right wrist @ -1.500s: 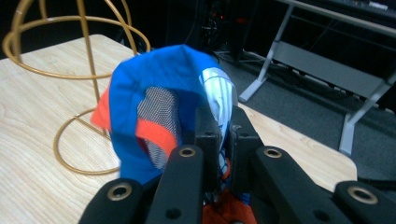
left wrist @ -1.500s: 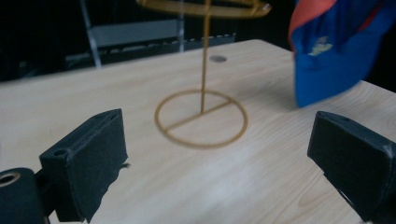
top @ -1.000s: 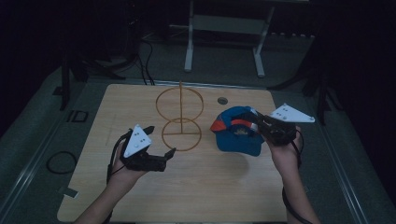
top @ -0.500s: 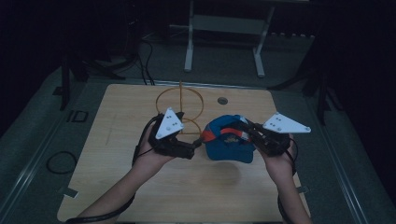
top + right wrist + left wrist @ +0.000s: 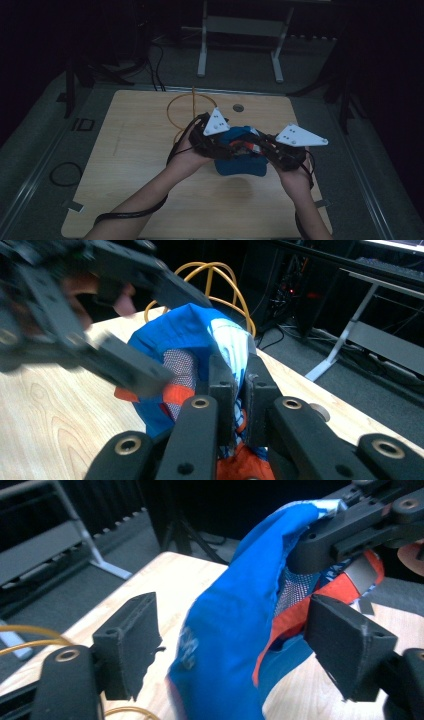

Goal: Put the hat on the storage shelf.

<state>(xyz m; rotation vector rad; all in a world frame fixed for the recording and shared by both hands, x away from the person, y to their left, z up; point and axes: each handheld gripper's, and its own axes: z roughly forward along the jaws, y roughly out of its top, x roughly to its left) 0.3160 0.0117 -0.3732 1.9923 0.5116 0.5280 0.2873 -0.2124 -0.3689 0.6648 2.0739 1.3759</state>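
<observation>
Blue fabric cap point(image 5: 241, 156): soft blue cloth with orange trim, a white mesh panel and a pale printed patch; it is held above the middle of the light wooden table point(image 5: 135, 150), between the two grippers.
Right gripper point(image 5: 239, 390): its black jaws are clenched on a fold of the cap, the cloth pinched between the pads; its grey three-cornered plate shows in the high view point(image 5: 260, 146).
Left gripper point(image 5: 235, 645): jaws apart and just now closing in, the cap's blue cloth hanging between the matte, foam-like pads point(image 5: 131, 640); the pads do not press on it yet.
High view: both hands meet at the cap, with the thin yellow wire frame of hoops point(image 5: 186, 107) standing just behind the left gripper.
Left gripper view: the mesh lining point(image 5: 295, 587) and orange band inside the cap, close up.
Right gripper view: the wire frame point(image 5: 220, 282) arching behind the cap, and the wood grain of the table.
</observation>
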